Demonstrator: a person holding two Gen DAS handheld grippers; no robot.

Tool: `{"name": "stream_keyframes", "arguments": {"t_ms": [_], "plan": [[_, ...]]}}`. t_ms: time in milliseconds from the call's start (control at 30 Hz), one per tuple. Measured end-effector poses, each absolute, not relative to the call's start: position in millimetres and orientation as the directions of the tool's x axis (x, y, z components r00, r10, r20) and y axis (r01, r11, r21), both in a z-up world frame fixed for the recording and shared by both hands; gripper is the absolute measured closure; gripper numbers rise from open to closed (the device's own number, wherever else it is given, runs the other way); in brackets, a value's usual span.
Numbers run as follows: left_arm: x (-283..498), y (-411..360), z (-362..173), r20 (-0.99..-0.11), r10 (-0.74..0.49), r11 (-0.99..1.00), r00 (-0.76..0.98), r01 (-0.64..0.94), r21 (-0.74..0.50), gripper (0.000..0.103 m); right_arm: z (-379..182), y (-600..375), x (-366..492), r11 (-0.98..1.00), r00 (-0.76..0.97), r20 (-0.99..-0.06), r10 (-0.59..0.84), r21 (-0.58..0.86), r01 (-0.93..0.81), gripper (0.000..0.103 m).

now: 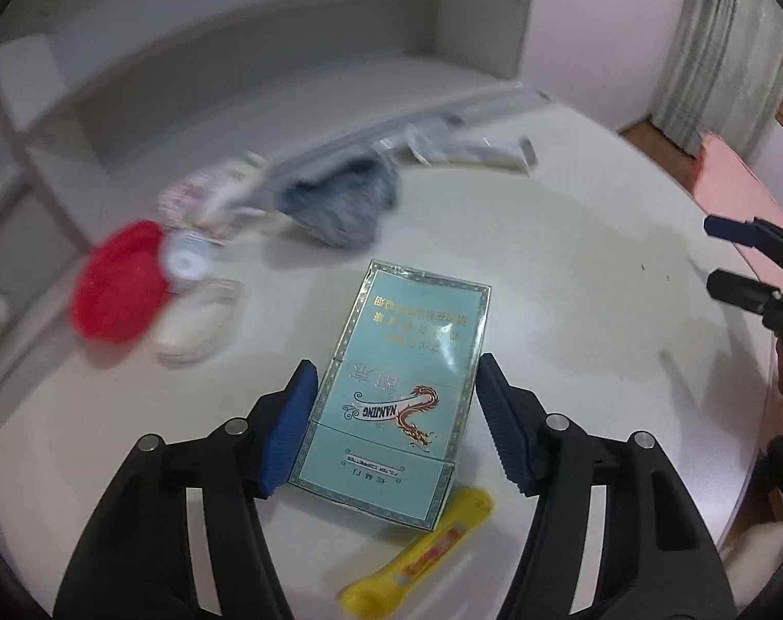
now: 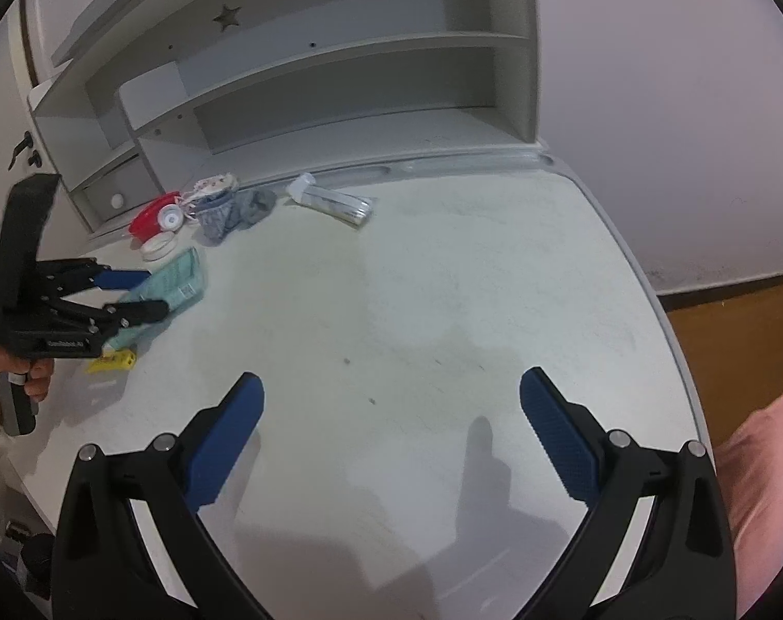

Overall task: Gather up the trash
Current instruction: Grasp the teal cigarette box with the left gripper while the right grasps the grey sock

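A teal cigarette pack with a dragon print sits between the blue pads of my left gripper. The jaws press both its long edges and hold it above the white desk. A yellow wrapper lies on the desk under the pack. In the right wrist view the left gripper holds the pack at the far left, with the yellow wrapper below it. My right gripper is wide open and empty over the bare middle of the desk.
At the back of the desk lie a red cloth, a small white reel, a white lid, a patterned pouch, grey-blue cloth and a clear plastic package. A white shelf unit stands behind.
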State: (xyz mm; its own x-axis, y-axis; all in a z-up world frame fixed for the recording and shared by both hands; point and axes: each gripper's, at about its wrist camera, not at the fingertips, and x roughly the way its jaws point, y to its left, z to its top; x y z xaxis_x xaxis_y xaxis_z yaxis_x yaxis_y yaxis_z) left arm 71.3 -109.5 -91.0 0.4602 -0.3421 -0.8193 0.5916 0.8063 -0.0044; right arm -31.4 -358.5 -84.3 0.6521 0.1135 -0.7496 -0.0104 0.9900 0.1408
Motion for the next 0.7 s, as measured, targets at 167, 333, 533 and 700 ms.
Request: {"name": "stream_keyframes", "arguments": {"t_ms": [167,333,533,700], "plan": [[58,-56,-65,-0.769,-0.297,0.895,0.567,0.446,-0.017,0.041,-79,-340,-8,0.988,0.652,-0.744,0.148,0.140,-0.065,0.007],[62,-7,-69,-0.781,-0.198,0.948,0.593,0.318,0.000,0.041,-77,-303,33,0.974,0.636,-0.738,0.225,0.164,-0.155,0.007],[77,41,-72,-0.783,-0.123,0.977,0.610,0.213,0.012,0.041,-80,-250,97,0.952,0.590,-0.752,0.293,0.172,-0.254,0.015],[95,66,-81,-0.787,-0.082,0.990,0.611,0.139,0.005,0.041,-89,-224,140,0.949,0.559,-0.777,0.289,0.154,-0.276,0.018]]}}
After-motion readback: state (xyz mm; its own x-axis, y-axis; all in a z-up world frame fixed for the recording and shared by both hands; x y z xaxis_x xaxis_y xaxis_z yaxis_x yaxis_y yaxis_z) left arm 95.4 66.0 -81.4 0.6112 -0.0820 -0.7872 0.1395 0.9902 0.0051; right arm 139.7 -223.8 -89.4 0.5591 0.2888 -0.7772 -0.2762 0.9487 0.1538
